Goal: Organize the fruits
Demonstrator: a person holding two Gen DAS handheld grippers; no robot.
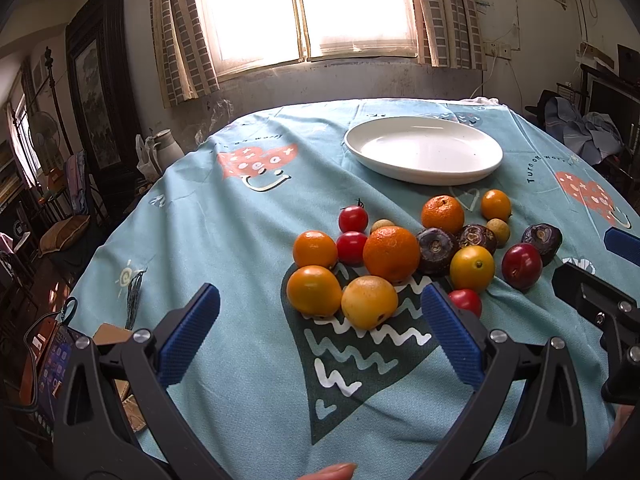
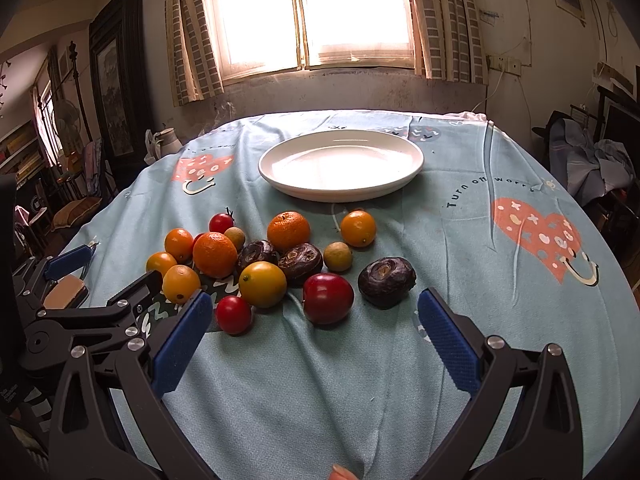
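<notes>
Blue-padded fingers of the left gripper [image 1: 320, 316] stand spread wide and hold nothing; between their tips, without touching either pad, lie two yellow-orange fruits [image 1: 369, 301] at the near edge of the fruit pile [image 1: 416, 248]. One small red tomato [image 1: 466, 301] sits just behind the right-hand pad, partly hidden by it. In the same way the right gripper [image 2: 314, 316] is released and empty, its pads well apart, with a red plum [image 2: 328, 303] and a cherry tomato [image 2: 233, 314] lying just beyond the tips. All the fruit rests on the tablecloth [image 2: 480, 264] on the near side of the white plate [image 2: 400, 176]: mandarins, small oranges, dark purple round fruits [image 2: 386, 281], pale brown longans [image 2: 337, 256] and red tomatoes, mostly touching one another. That plate holds nothing and stands apart from the pile, farther from the camera. Seen from the right wrist, the left gripper's black frame crosses in front of the pile's left side and covers part of a heart print on the cloth. Beyond the plate, past the table's far edge, a bright window [image 2: 316, 12] with checked curtains washes out in glare. Left of the plate, off the table, a pale jug [image 1: 166, 146] stands by a dark cabinet. A fingertip is cut off at each view's lower border.
</notes>
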